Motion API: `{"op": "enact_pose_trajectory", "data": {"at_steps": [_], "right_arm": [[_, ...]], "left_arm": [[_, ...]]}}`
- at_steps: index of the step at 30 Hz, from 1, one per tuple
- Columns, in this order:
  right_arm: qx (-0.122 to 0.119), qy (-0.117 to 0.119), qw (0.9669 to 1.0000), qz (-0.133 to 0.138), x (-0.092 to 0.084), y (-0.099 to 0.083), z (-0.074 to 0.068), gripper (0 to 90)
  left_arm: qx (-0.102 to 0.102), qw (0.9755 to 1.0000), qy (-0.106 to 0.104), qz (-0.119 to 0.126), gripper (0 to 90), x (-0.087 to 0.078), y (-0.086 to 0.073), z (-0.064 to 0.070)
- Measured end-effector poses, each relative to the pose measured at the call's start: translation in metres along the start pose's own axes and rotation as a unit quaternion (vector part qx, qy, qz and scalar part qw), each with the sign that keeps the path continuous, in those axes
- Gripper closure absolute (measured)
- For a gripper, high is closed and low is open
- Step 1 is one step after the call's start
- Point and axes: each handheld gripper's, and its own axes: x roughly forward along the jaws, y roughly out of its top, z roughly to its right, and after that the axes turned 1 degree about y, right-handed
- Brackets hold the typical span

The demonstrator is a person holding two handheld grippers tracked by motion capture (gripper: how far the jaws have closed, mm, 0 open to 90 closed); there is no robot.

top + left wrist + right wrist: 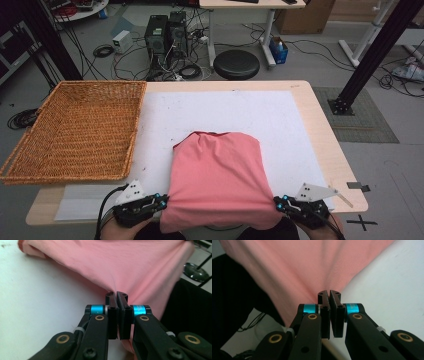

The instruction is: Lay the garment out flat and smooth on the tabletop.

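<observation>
A pink cloth lies on the white sheet at the near middle of the table, its near edge hanging over the table's front. My left gripper is shut on the cloth's near left corner. My right gripper pinches the near right corner, and the fabric is pulled taut between the two. In the left gripper view the jaws meet on a gathered fold of pink cloth at my left gripper. The right gripper view has my right gripper with pink cloth fanning out from its closed tips.
A wide wicker basket stands at the table's left, overhanging the edge. The wooden table shows bare wood at the right. Behind the table are a black stool, computer towers and cables on the floor.
</observation>
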Motion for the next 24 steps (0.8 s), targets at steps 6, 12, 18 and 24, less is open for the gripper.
{"op": "enact_pose_trajectory", "data": {"at_steps": [6, 12, 18, 24], "right_arm": [[0.013, -0.032, 0.9993, 0.012, 0.006, -0.001, -0.005, 67.4], [0.004, -0.057, 0.998, 0.028, 0.014, 0.026, 0.013, 64.5], [0.007, -0.055, 0.9983, 0.016, 0.039, 0.051, 0.04, 61.7], [0.003, -0.038, 0.9993, -0.001, 0.064, 0.065, 0.063, 60.0]], "left_arm": [[-0.006, 0.9997, 0.026, 0.0, 58.9, 0.005, 0.0, -0.003], [-0.009, 0.9995, 0.03, 0.002, 52.1, 0.022, 0.021, -0.019], [-0.007, 0.9992, 0.039, -0.006, 50.6, 0.043, 0.042, -0.042], [-0.006, 0.9994, 0.034, -0.006, 47.0, 0.056, 0.052, -0.058]]}}
